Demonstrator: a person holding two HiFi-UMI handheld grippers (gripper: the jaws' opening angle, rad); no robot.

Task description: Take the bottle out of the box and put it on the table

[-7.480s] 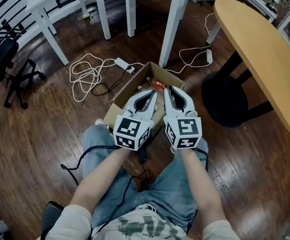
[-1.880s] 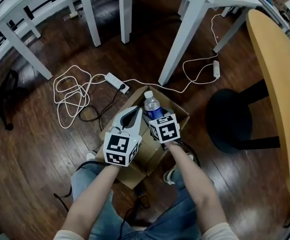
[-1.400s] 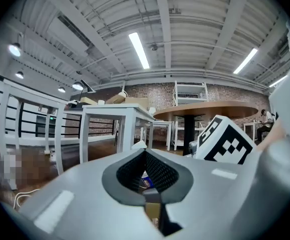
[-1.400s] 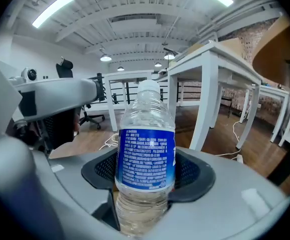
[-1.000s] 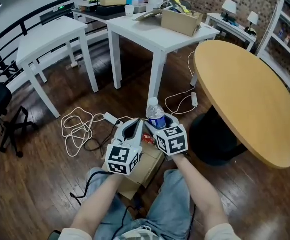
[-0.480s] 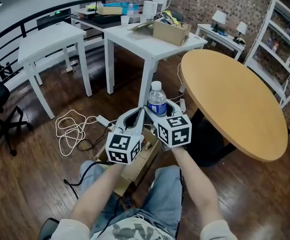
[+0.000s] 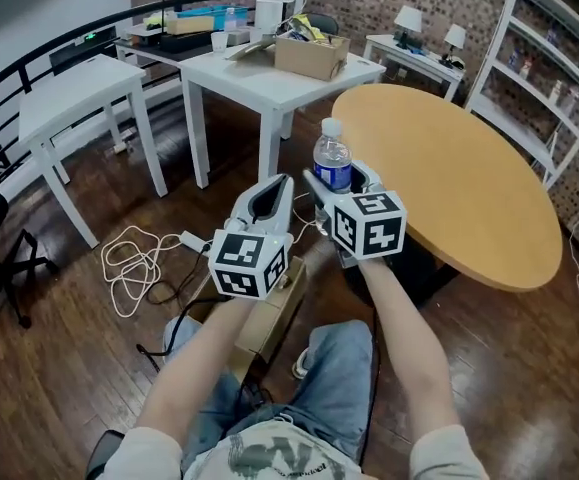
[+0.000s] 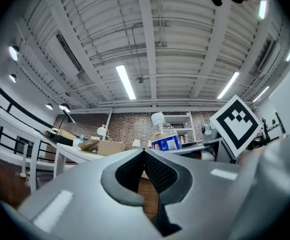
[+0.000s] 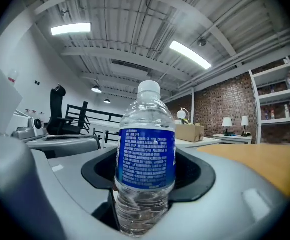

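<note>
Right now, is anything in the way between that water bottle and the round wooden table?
Nothing visible is. The right gripper holds the bottle upright close to the near edge of the round table, and the tabletop that shows is bare. The left gripper, shut and empty, is on the bottle's other side.

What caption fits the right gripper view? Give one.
Right gripper clamps an upright water bottle, wooden table at right.

Beyond the left tool [image 7: 283,180] a white surface [image 7: 269,86] bears a cardboard carton [image 7: 311,56], a second white surface [image 7: 69,90] stands farther left, and a coiled white cable [image 7: 134,268] with a power strip [image 7: 191,240] lies on the floor [image 7: 59,368] to its left.
</note>
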